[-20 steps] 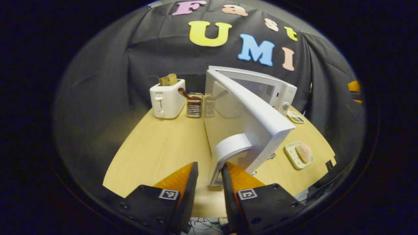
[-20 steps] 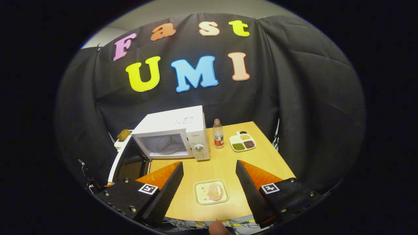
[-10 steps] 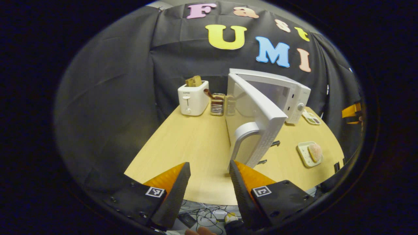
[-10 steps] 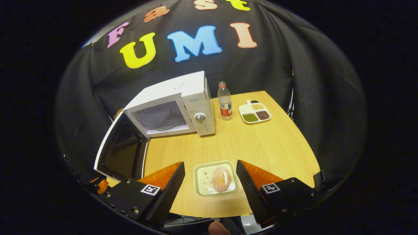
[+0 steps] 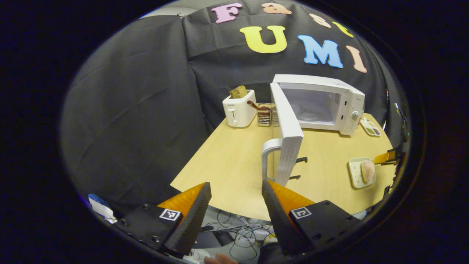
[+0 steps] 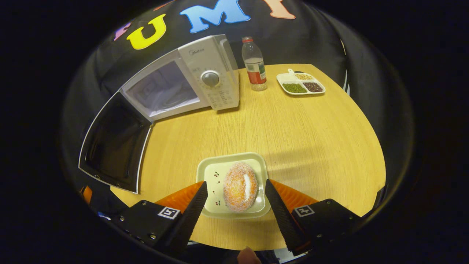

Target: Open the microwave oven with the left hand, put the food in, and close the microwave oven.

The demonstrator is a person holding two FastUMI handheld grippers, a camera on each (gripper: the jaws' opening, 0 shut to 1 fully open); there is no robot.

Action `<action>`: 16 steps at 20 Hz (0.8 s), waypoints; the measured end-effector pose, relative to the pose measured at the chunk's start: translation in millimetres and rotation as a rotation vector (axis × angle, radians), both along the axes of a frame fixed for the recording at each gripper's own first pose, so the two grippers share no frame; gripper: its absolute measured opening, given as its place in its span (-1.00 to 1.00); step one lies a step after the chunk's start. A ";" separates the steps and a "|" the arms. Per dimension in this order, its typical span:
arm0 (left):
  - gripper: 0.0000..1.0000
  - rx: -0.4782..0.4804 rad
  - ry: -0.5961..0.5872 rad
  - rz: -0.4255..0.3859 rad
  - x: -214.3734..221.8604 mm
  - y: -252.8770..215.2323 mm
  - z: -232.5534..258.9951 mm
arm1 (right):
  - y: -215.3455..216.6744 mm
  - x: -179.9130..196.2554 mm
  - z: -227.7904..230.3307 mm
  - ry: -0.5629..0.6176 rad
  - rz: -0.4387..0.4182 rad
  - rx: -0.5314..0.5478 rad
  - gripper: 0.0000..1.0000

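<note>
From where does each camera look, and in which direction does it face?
Left gripper view: rides on the left gripper, off the table's front edge, facing the open microwave door edge-on; its two fingers show.
Right gripper view: rides on the right gripper, looking down at the plate with the bun; its fingers and a fingertip show.
Shared: microwave, door, plate, bun, divided tray.
</note>
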State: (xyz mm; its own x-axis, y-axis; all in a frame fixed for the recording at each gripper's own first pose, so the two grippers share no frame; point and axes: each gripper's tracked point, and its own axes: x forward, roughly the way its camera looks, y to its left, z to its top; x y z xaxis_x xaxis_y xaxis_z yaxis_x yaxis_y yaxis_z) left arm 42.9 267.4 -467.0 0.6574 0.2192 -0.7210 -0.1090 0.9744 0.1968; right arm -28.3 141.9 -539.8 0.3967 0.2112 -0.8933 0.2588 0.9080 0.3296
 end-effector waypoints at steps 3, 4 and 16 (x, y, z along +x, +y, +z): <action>0.99 -0.003 0.041 0.038 -13.9 -14.1 4.5 | 2.1 -1.6 -22.0 0.019 0.059 0.006 0.94; 0.92 -0.003 0.050 0.043 -18.2 -19.5 6.4 | 2.5 -0.4 -28.6 0.021 0.063 0.009 0.95; 1.00 0.106 -0.013 0.065 -57.7 -15.3 47.6 | 17.2 2.5 -52.5 0.066 0.149 -0.039 0.41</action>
State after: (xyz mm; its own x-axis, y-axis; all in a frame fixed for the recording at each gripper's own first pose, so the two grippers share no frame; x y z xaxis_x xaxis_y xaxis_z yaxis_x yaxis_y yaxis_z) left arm -14.8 252.1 -419.3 0.6487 0.3361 -0.6828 -0.1744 0.9390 0.2965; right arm -25.8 159.1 -592.3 0.3040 0.2284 -0.9249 0.1402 0.9495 0.2806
